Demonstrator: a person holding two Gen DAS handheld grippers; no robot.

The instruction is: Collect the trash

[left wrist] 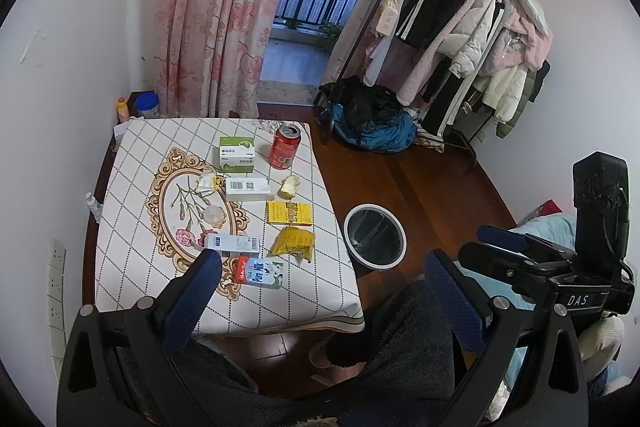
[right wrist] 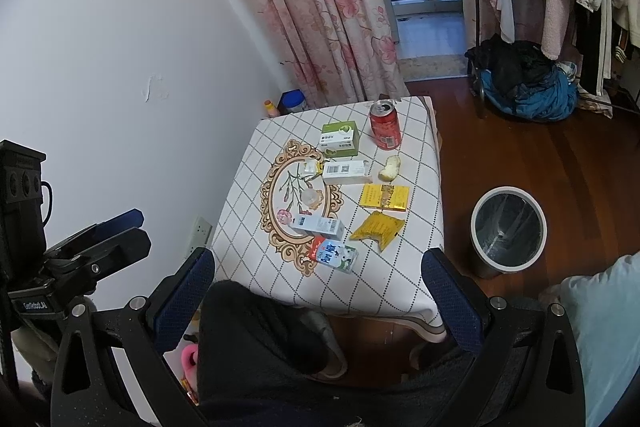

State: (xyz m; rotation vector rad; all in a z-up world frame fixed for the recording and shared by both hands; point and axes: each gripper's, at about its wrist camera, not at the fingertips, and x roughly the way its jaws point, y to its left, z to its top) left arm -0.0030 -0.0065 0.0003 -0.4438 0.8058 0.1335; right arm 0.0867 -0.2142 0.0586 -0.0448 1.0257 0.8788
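crumpled yellow wrapper (left wrist: 294, 244) on table (left wrist: 132, 267)

my knee hides the table's (right wrist: 400, 291) near edge; print on the green box (right wrist: 340, 140) is too small to read.

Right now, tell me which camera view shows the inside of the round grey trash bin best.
The right wrist view: the round grey trash bin stands clear on the floor, its liner and bottom visible. The left wrist view shows the bin smaller, mostly its white rim and dark interior, beside the table edge.
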